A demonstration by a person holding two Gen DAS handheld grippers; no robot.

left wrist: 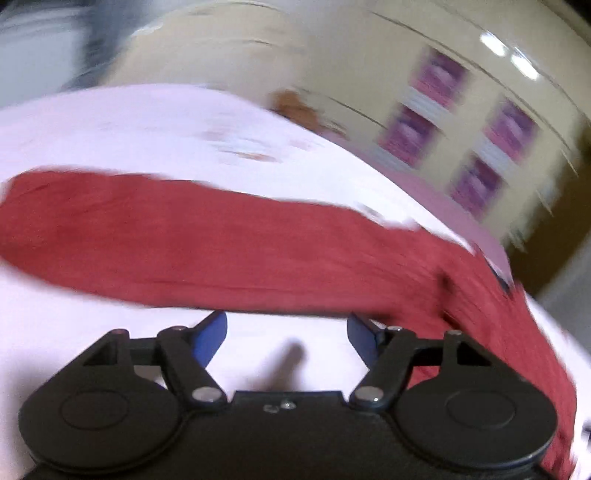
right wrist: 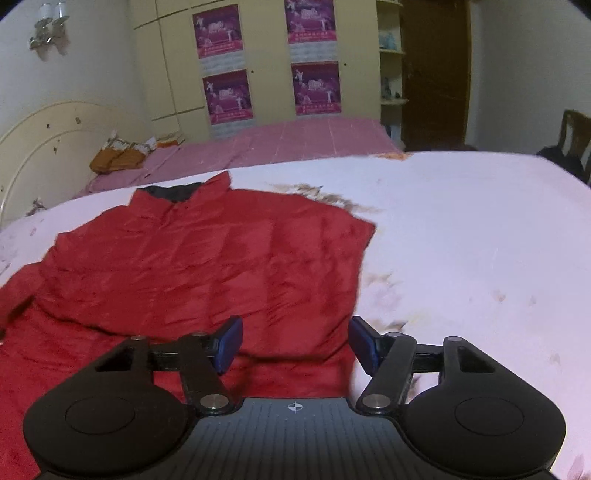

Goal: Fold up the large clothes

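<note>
There is one red jacket (right wrist: 207,266) on one white sheet (right wrist: 461,236). On the cupboard doors hang four purple posters (right wrist: 217,31). One bed with a pink cover (right wrist: 295,142) stands behind, with one cream headboard (right wrist: 55,140). One wall lamp (right wrist: 48,26), one brown door (right wrist: 436,70) and one wooden chair (right wrist: 572,136) are visible.

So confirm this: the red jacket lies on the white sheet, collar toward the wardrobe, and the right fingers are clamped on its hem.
Wrong on the grip. The right wrist view shows the right fingers apart, gripping nothing, with the jacket below them. The rest holds: it lies on the sheet, collar toward the wardrobe.
</note>
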